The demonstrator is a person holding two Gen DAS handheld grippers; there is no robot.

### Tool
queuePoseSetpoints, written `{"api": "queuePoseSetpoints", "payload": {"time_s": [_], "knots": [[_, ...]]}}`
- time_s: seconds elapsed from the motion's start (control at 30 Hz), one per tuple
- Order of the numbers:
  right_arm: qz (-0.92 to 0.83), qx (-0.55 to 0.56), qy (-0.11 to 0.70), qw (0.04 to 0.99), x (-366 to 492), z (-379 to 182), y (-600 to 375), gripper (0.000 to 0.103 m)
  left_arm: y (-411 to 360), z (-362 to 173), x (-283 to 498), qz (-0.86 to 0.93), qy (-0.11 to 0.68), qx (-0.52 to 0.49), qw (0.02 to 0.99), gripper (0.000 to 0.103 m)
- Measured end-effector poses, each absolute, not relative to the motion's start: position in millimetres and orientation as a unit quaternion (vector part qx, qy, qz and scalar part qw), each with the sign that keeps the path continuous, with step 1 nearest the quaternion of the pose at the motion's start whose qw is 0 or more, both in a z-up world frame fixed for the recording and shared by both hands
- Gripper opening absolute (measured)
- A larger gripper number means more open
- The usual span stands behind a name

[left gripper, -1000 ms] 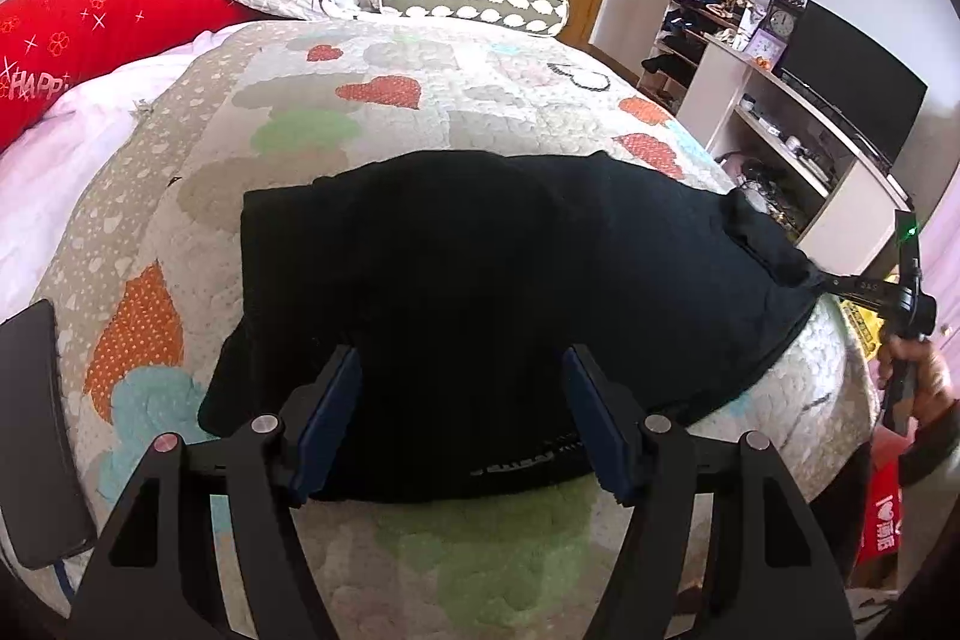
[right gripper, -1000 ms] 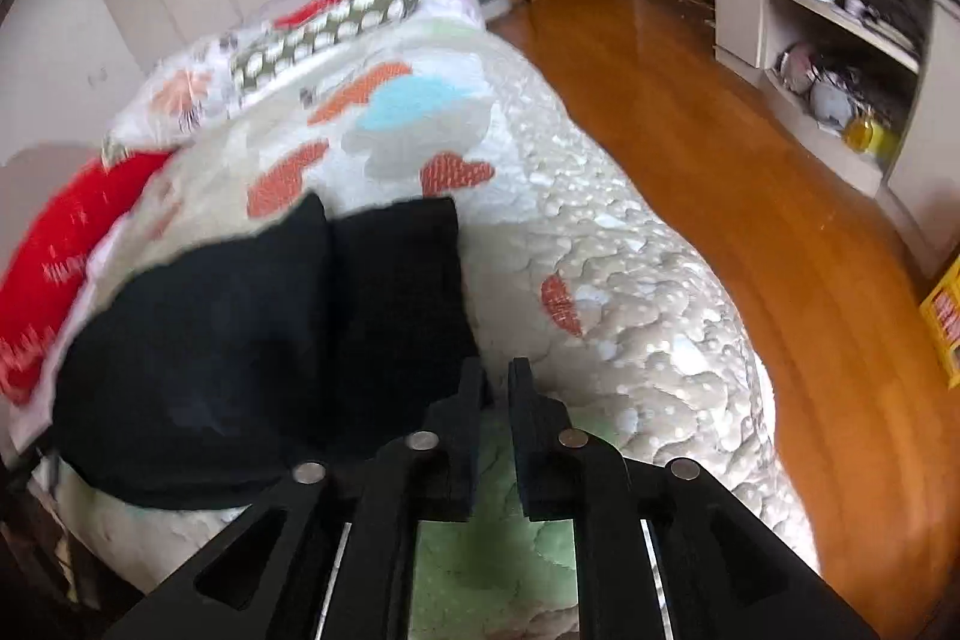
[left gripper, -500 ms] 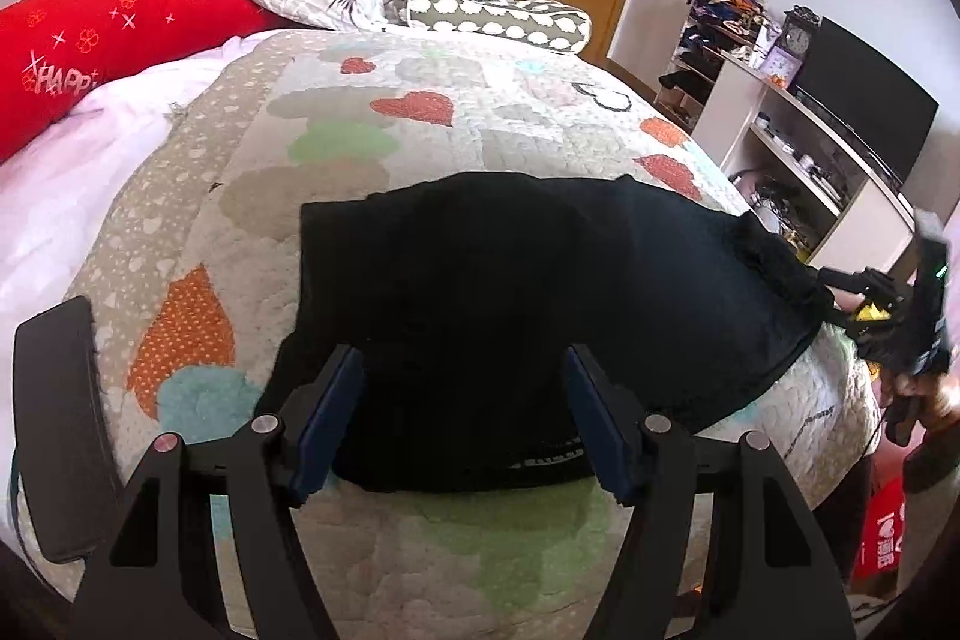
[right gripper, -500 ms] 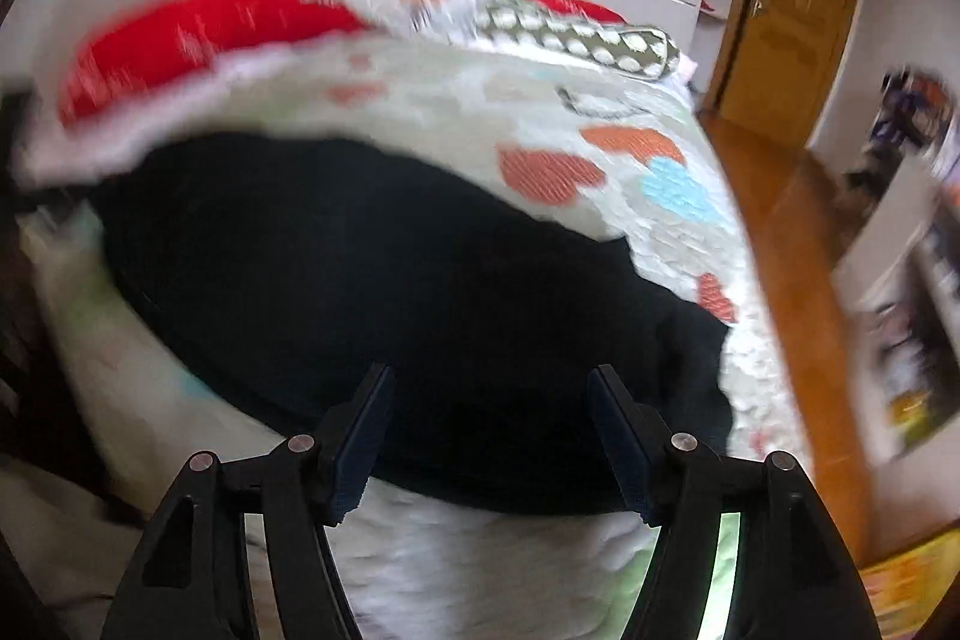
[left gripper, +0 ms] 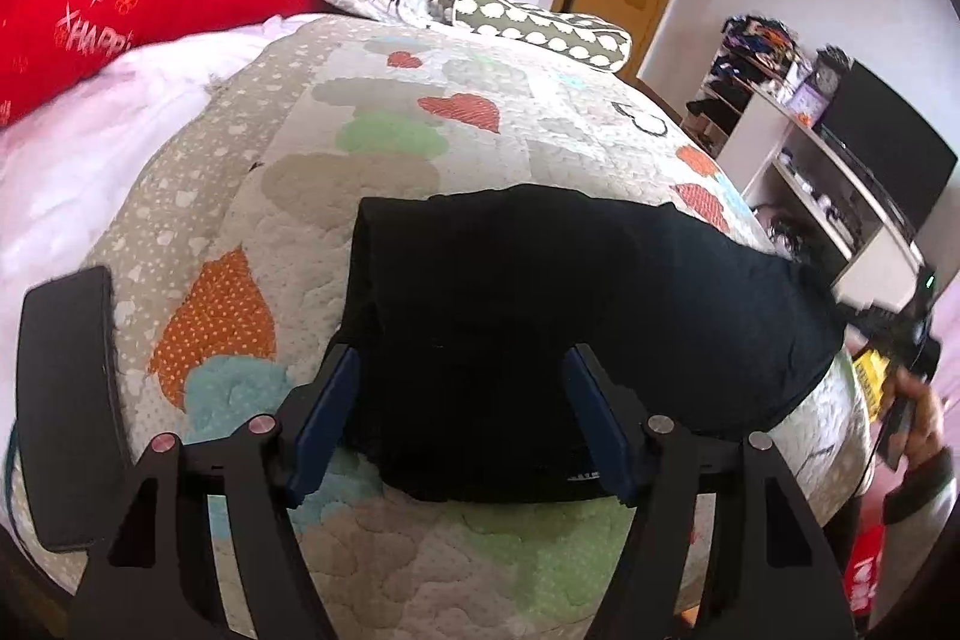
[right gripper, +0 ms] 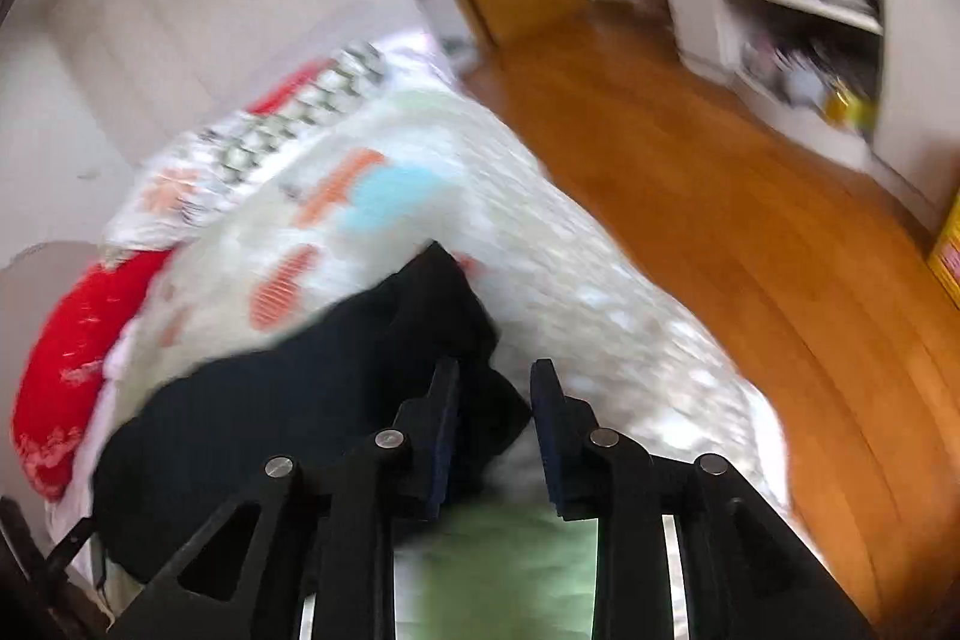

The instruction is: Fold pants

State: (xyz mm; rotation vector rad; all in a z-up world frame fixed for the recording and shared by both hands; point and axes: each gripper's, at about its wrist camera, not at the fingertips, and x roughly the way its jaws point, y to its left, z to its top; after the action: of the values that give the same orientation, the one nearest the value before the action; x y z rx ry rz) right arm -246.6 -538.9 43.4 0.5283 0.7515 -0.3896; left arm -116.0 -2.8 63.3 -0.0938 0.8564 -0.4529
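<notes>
Black pants (left gripper: 576, 316) lie folded across the near end of a patterned quilt (left gripper: 396, 148). My left gripper (left gripper: 462, 418) is open wide and empty, its blue pads over the pants' near left edge. In the blurred right wrist view the pants (right gripper: 288, 412) lie to the left. My right gripper (right gripper: 495, 430) is partly open, and a bunched corner of the pants sits between its fingers. The right gripper also shows in the left wrist view (left gripper: 900, 328), at the pants' right end.
A black phone (left gripper: 69, 400) lies on the quilt's left edge. Red and patterned pillows (left gripper: 120, 10) are at the bed's head. A white shelf unit (left gripper: 840, 184) with a TV stands right of the bed, across a wooden floor (right gripper: 720, 172).
My right gripper swung back to the pants' right end and narrowed from wide open to partly open around a cloth corner. My left gripper stayed open while its view shifted left.
</notes>
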Motion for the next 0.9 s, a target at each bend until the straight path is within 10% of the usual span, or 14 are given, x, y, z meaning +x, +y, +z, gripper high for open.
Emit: {"api": "queuePoseSetpoints", "payload": {"time_s": [0.13,0.67,0.73,0.8,0.87,0.9], "knots": [[-0.194,0.217,0.340,0.894,-255.5,60.4,-519.4,0.060,2.5,62.3,-113.3,-0.208,0.412,-0.044,0.886,0.078],[0.290,-0.084,0.403,0.864,-182.3,26.0,-194.3,0.060,-3.7,53.3,-55.9,-0.211,0.448,-0.092,0.864,0.083],[0.285,-0.125,0.396,0.864,-182.0,17.5,-173.9,0.060,-9.6,55.9,-54.4,-0.223,0.446,-0.088,0.862,0.070],[0.270,-0.139,0.401,0.864,-168.3,9.3,-162.6,0.054,-18.4,57.2,-52.6,-0.232,0.450,-0.068,0.859,0.045],[0.268,-0.110,0.416,0.862,-153.3,5.0,-165.4,0.010,-23.4,59.3,-49.8,-0.226,0.450,-0.053,0.862,0.032],[0.270,-0.091,0.420,0.862,-148.5,7.4,-167.9,0.007,-25.5,61.6,-46.1,-0.230,0.450,-0.050,0.861,0.027]]}}
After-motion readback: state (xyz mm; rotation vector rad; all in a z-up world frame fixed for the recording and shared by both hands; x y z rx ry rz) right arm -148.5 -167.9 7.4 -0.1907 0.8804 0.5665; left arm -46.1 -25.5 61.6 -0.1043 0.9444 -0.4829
